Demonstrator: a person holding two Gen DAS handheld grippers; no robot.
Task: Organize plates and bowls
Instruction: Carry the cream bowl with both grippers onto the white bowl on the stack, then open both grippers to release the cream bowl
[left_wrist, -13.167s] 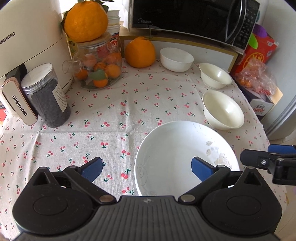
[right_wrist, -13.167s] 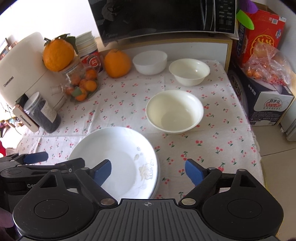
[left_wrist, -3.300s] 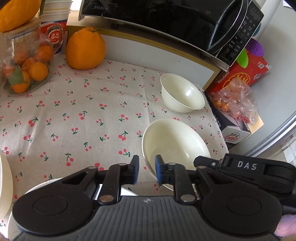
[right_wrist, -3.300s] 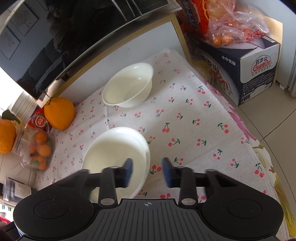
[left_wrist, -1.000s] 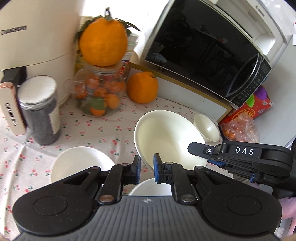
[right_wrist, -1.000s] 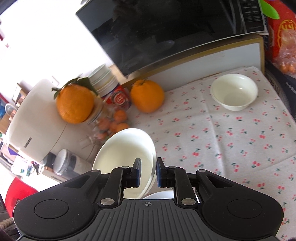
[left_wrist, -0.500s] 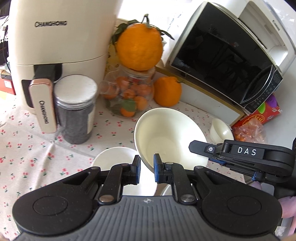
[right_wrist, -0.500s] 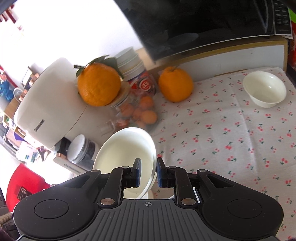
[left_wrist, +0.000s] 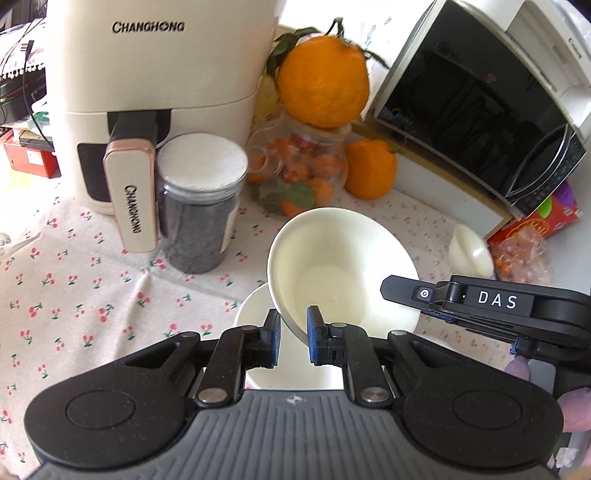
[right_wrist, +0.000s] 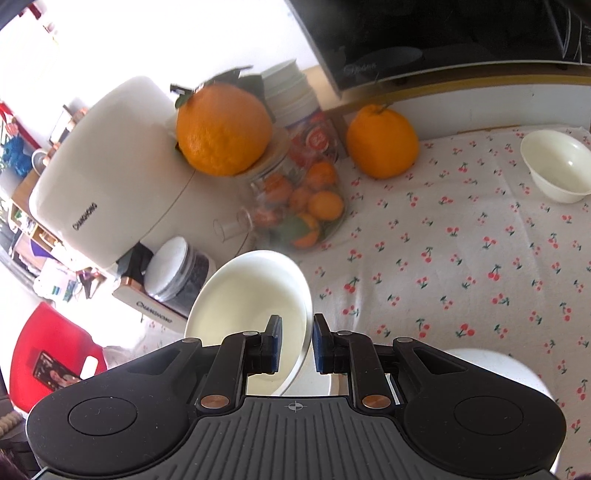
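Both grippers hold one large cream bowl (left_wrist: 340, 266) lifted above the cherry-print tablecloth. My left gripper (left_wrist: 291, 334) is shut on its near rim. My right gripper (right_wrist: 295, 347) is shut on the opposite rim of the same bowl (right_wrist: 251, 295); its body also shows in the left wrist view (left_wrist: 491, 306). Below the held bowl lies a white dish (left_wrist: 255, 314), and a white plate (right_wrist: 491, 373) is partly hidden behind my right gripper. A small cream bowl (right_wrist: 557, 170) stands far right on the cloth, also seen in the left wrist view (left_wrist: 469, 254).
A cream air fryer (left_wrist: 155, 74), a dark lidded jar (left_wrist: 199, 199), a glass jar of small oranges (left_wrist: 299, 173) topped by a big orange (left_wrist: 321, 85), another orange (left_wrist: 369, 170) and a microwave (left_wrist: 476, 99) line the back. A red snack box (left_wrist: 543, 221) is at right.
The held bowl has travelled left with both grippers, from near the microwave toward the air fryer and jar. The small bowl has dropped away to the right.
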